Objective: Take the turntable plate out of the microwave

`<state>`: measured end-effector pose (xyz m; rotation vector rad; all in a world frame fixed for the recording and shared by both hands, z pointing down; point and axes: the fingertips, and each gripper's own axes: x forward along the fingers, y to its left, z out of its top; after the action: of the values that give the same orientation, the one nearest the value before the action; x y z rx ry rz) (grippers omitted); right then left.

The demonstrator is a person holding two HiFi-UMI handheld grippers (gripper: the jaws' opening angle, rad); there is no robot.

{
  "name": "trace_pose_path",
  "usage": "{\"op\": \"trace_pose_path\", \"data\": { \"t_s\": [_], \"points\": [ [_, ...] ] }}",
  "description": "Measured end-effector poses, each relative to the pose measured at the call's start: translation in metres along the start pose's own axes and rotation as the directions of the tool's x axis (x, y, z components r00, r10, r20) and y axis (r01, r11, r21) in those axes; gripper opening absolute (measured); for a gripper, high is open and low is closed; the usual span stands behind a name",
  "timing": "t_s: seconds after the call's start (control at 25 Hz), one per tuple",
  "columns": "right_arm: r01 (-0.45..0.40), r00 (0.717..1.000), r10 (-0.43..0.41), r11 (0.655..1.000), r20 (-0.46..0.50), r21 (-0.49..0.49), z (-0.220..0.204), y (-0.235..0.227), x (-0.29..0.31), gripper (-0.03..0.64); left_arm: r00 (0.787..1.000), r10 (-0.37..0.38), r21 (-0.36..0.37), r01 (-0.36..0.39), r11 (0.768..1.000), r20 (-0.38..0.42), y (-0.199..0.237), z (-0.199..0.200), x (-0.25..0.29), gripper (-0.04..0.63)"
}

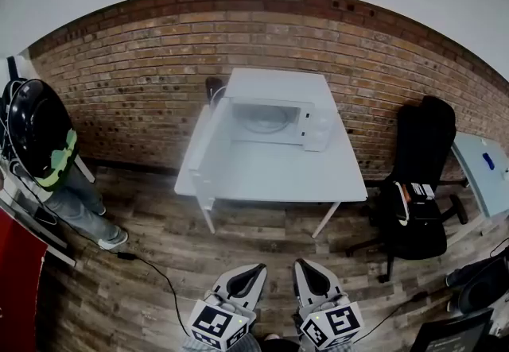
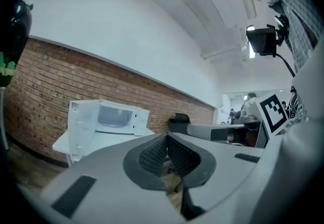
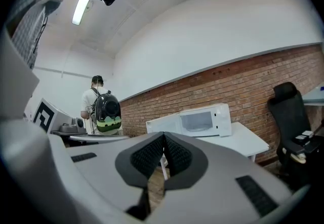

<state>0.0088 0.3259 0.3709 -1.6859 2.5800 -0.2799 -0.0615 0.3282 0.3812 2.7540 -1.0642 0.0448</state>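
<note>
Grippers, two, hand-held: left gripper (image 1: 256, 269) and right gripper (image 1: 305, 264) sit side by side at the bottom edge of the head view, both held level with their tips pointing toward the table. Each has its jaws pressed together with nothing between them; each gripper's own view shows the black ribbed pads meeting at a closed point (left gripper (image 2: 166, 137), right gripper (image 3: 163, 136)). Brick wall (image 1: 135, 84): runs across the back of the room behind the furniture. Wooden floor (image 1: 151, 259): plank boards, lying between the grippers and the table. White table (image 1: 270, 177): stands against the wall, straight ahead of the grippers. Office chair (image 1: 417, 176): black, to the right of the table. Person (image 1: 75, 199): stands at the far left wearing a dark rounded backpack (image 1: 36, 129). Microwave (image 1: 314, 126): white, set at the back of the table near the wall, its door (image 1: 205, 156) swung fully open to the left and its cavity facing the grippers. Turntable plate (image 1: 265, 118): round, pale, lying flat on the floor of the microwave cavity. It is well apart from both grippers, beyond the stretch of floor and the bare front half of the table, roughly in line with the gap between the two gripper tips.
</note>
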Motion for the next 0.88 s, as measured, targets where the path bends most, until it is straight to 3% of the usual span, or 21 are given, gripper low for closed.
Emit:
{"op": "trace_pose_path", "data": {
  "t_s": [0.52, 0.88],
  "points": [
    [-0.004, 1.000, 0.004, 0.999, 0.007, 0.042, 0.002, -0.015, -0.013, 0.018, 1.000, 0.015, 0.003, -0.015, 1.000, 0.017, -0.014, 0.000, 0.007, 0.009],
    [-0.041, 0.998, 0.040, 0.999, 0.042, 0.011, 0.013, -0.028, -0.032, 0.018, 0.999, 0.035, 0.007, -0.036, 0.999, 0.022, -0.040, 0.006, 0.015, 0.009]
  ]
}}
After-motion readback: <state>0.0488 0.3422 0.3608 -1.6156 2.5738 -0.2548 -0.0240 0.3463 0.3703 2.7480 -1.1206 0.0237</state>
